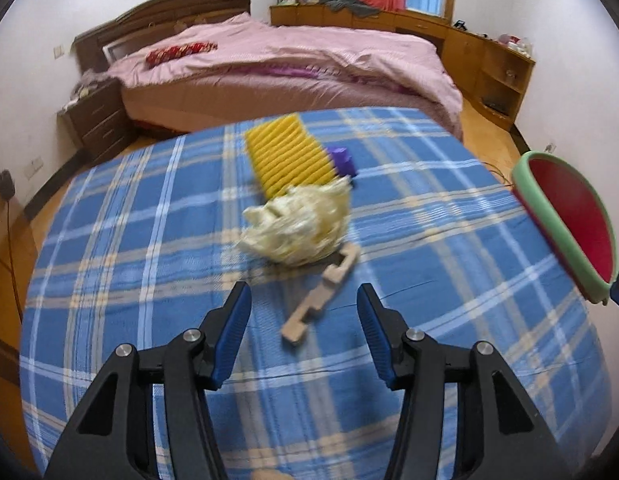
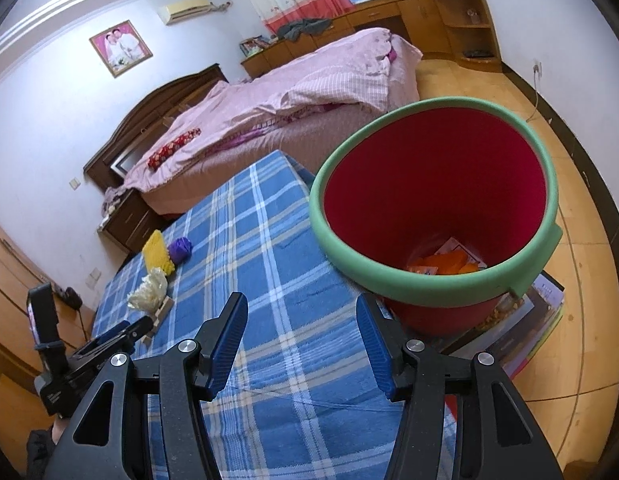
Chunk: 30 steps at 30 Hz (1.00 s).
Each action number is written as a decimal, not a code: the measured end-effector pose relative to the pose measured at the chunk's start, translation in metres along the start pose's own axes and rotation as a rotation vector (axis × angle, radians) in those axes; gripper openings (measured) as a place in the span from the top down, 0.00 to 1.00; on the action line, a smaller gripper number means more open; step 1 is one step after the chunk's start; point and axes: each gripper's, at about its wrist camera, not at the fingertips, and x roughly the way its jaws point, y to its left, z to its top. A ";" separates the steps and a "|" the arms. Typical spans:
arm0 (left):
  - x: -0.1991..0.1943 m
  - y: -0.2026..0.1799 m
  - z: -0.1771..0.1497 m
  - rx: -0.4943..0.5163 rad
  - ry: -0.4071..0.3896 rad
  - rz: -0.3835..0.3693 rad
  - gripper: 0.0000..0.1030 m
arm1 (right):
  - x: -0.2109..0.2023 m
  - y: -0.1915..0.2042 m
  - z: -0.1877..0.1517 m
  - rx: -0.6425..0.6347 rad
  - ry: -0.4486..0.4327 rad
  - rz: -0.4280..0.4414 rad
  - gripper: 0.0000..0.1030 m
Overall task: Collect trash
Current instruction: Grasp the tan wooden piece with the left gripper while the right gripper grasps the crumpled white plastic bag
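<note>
While crumpled pale-yellow paper wad [image 1: 295,227] lay on blue plaid tablecloth [image 1: 149,240], left gripper [image 1: 303,308] hung just short of it, jaws parted, empty. Wad sat dead ahead, resting on notched wooden strip [image 1: 319,298] running lengthwise toward claw. Right gripper [image 2: 301,320], released too, faced red green-rimmed bucket [image 2: 433,196]; left nearer wad.

My left gripper [image 1: 303,308] tilts steeply downward, jaws apart, blue pads [image 1: 237,320] facing each other with nothing pressed between them. My right gripper [image 2: 301,320] also angles down, jaws parted about as wide, holding nothing. From the right wrist view, the left gripper shows at lower left, low and forward.
</note>
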 end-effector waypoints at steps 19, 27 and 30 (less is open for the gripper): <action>0.007 -0.001 -0.007 -0.029 0.094 -0.069 0.90 | 0.001 0.025 0.000 -0.048 0.026 0.026 0.44; -0.030 0.029 -0.016 -0.137 0.053 -0.147 0.90 | 0.009 0.057 0.003 -0.120 0.034 0.053 0.44; -0.040 0.045 -0.013 -0.169 0.025 -0.138 0.90 | 0.017 0.072 0.002 -0.147 0.046 0.066 0.44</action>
